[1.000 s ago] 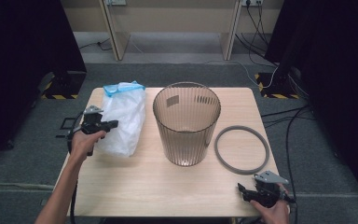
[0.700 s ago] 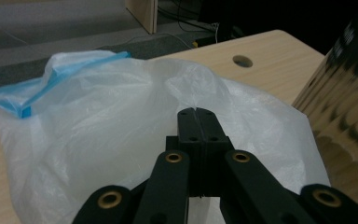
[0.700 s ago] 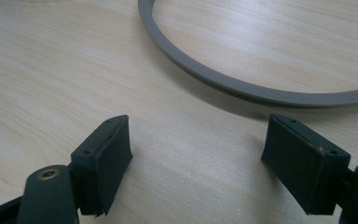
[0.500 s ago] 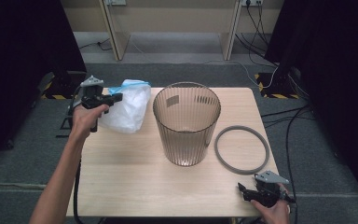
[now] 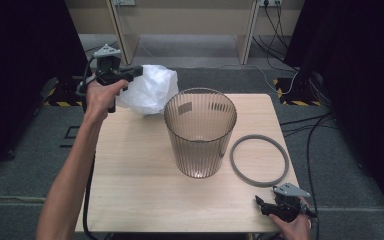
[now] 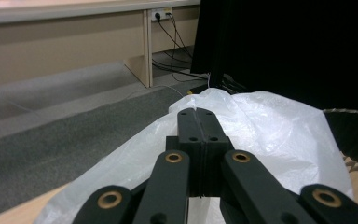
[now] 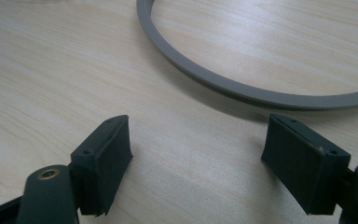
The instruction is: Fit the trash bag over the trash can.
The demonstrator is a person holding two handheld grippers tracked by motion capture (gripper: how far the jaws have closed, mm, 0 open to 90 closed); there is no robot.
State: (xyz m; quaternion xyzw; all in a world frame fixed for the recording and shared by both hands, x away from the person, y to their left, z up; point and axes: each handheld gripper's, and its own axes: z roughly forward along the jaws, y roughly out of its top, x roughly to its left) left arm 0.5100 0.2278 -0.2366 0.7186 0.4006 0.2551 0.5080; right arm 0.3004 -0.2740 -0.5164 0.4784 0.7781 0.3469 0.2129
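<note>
The left gripper (image 5: pixel 132 73) pinches the white plastic bag (image 5: pixel 150 90) above the table (image 5: pixel 130 190) — apparently clear of it — just left of the ribbed bin (image 5: pixel 200 132); the right gripper (image 7: pixel 196 154) rests wide open near the grey ring (image 5: pixel 258 160).

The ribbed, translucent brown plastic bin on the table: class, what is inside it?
Through the ribbed, translucent brown plastic bin only its own bare bottom and a pale label on the far wall show; it looks empty. The white plastic bag hangs outside, clamped in the left gripper.

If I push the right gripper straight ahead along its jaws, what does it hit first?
Probably the grey ring: the right gripper, jaws open, has only bare table before the ring's near rim. Depth is hard to judge.
</note>
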